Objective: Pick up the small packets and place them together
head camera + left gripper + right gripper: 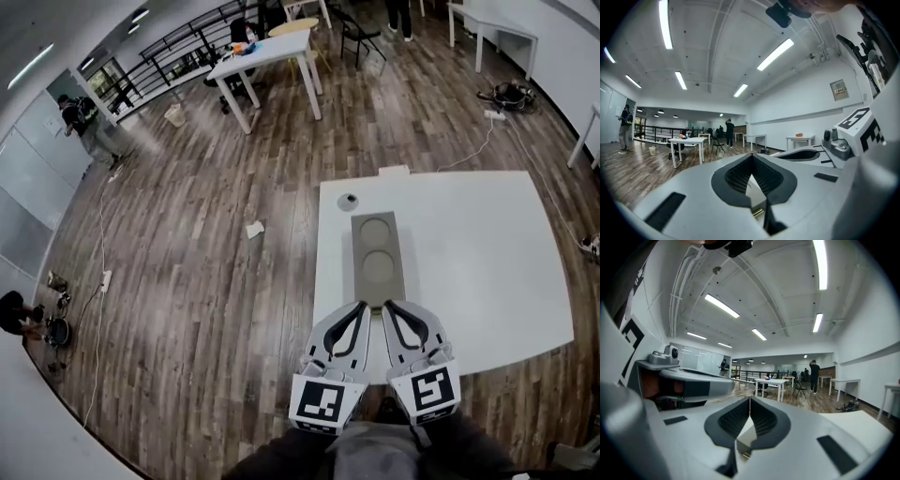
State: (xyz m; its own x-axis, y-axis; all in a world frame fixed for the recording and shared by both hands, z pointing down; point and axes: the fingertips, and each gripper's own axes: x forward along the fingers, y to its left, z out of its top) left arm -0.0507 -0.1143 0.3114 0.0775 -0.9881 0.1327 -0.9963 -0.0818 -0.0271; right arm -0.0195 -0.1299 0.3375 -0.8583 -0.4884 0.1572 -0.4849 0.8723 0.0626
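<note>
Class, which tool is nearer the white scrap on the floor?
Left. The left tool is to the right of the scrap; the right tool sits beside the left one, farther right still.

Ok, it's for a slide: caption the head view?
Left claw and right claw, both shut, side by side before a grey two-hollow tray on a white table.

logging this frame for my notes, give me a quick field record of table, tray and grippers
table: white, bears the tray
tray: grey, two round recesses, both empty
small round object: on table, past tray's far left corner
left gripper: shut, empty, near table edge
right gripper: shut, empty, beside the left
packets: none in view
</note>
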